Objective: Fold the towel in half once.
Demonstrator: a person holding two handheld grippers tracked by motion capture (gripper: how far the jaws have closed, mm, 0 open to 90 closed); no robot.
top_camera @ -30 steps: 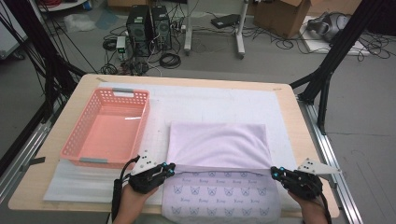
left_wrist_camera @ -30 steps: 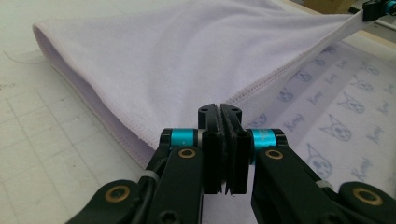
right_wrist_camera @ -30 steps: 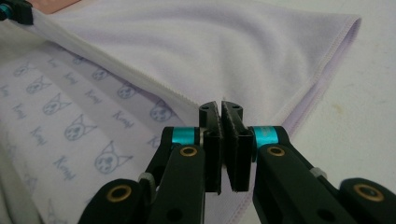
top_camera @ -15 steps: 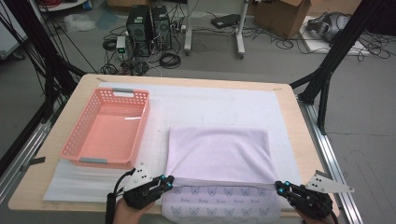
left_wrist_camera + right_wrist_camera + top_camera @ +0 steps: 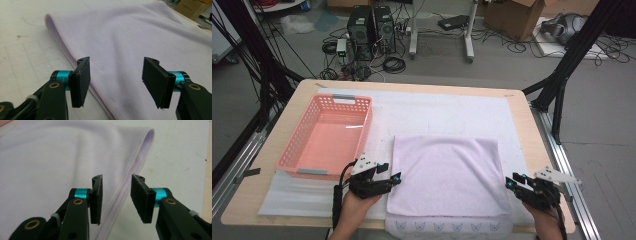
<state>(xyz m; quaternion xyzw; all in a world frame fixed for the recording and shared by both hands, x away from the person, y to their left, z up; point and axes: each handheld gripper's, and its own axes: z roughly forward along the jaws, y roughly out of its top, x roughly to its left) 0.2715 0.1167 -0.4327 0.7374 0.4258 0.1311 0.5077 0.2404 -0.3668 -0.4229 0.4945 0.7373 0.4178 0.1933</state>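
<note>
A lilac towel point(image 5: 447, 172) lies folded flat on the white mat, and a strip of butterfly-print cloth point(image 5: 452, 226) peeks out under its near edge. My left gripper point(image 5: 396, 178) is open at the towel's left edge near the front corner. In the left gripper view its jaws point(image 5: 116, 65) stand wide apart over the towel's doubled edge point(image 5: 125, 32), holding nothing. My right gripper point(image 5: 511, 181) is open at the right edge. In the right gripper view it point(image 5: 117, 180) straddles the towel's folded side point(image 5: 62, 157) without gripping it.
A pink plastic basket point(image 5: 292, 150) stands empty on the left of the table, just beyond my left gripper. The white mat point(image 5: 452, 112) covers most of the wooden tabletop point(image 5: 532, 130). Black frame posts, computers and cables stand on the floor beyond.
The lilac layer's near edge came toward the person and now covers most of the printed cloth. Both grippers went down with it, then moved back up along the towel's sides.
</note>
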